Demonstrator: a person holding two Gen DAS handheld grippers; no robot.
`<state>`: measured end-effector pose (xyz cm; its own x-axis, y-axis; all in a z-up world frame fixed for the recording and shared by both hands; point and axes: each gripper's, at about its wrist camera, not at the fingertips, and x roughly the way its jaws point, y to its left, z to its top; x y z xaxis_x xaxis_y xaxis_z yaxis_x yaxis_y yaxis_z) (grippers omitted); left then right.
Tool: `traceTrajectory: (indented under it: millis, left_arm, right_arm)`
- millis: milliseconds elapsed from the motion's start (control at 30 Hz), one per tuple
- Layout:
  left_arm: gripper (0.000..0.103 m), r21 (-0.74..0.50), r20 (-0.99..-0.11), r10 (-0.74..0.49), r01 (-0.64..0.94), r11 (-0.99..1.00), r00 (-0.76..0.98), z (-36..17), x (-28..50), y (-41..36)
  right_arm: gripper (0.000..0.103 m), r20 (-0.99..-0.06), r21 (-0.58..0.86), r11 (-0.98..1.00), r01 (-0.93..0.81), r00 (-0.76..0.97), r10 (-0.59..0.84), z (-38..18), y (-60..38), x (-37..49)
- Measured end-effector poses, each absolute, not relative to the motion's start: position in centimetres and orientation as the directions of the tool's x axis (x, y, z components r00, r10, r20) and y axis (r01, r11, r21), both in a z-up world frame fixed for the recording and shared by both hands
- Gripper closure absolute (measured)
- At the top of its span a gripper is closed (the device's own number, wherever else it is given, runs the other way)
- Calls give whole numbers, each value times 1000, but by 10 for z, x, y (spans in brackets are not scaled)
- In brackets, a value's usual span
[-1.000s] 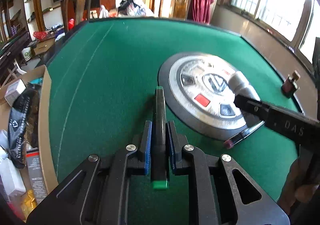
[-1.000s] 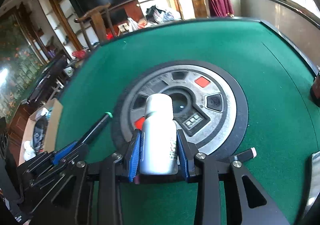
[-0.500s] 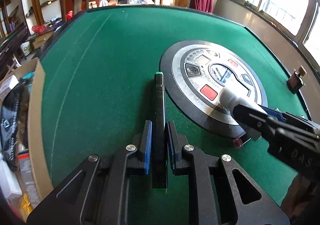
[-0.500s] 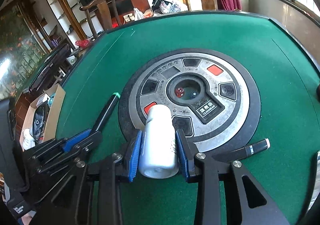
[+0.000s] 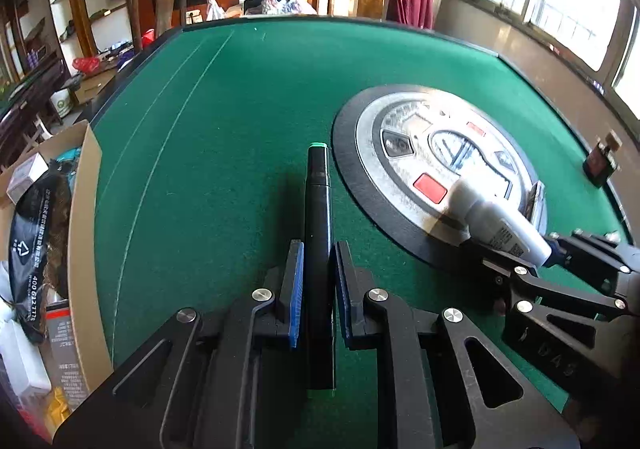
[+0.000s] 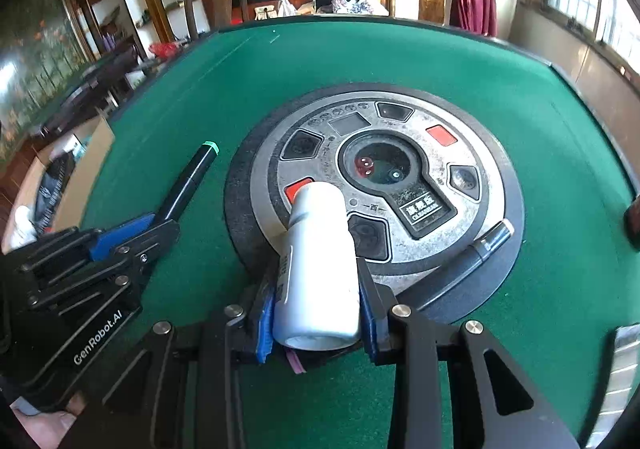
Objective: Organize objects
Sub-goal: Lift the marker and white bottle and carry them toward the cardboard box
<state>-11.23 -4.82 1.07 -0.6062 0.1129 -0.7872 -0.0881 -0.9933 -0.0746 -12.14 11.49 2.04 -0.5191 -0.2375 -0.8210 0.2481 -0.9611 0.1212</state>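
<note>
My left gripper (image 5: 318, 253) is shut on a black marker (image 5: 318, 209) with a green end, held just above the green felt and pointing away from me. From the right wrist view, this left gripper (image 6: 160, 217) and its marker (image 6: 188, 181) sit left of the disc. My right gripper (image 6: 316, 289) is shut on a white plastic bottle (image 6: 320, 261), whose cap end reaches over the near rim of the round silver control disc (image 6: 480, 153). The left wrist view has that bottle (image 5: 492, 217) and the right gripper (image 5: 524, 261) at the right, by the disc (image 5: 400, 177).
A black pen (image 6: 472, 253) lies on the disc's near right rim. A small brown bottle (image 5: 600, 165) stands near the table's right edge. An open cardboard box (image 5: 84, 209) full of packets sits off the left edge. Chairs and shelves stand beyond the far edge.
The right gripper with the white bottle has shifted across the disc toward its near rim, closer to the left gripper, and rolled a little. The left gripper still holds the marker in place.
</note>
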Motion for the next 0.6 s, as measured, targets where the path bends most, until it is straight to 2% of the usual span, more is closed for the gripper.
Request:
traceTrajectory:
  millis: [400, 600]
  left_arm:
    - [89, -191, -710, 174, -51, -980, -683, 43, -98, -76]
    - [89, -240, -681, 187, -25, -970, -708, 58, -79, -91]
  right_arm:
    - [69, -698, 277, -914, 297, -592, -404, 57, 122, -107]
    - [69, -684, 299, -897, 326, -582, -440, 62, 117, -103]
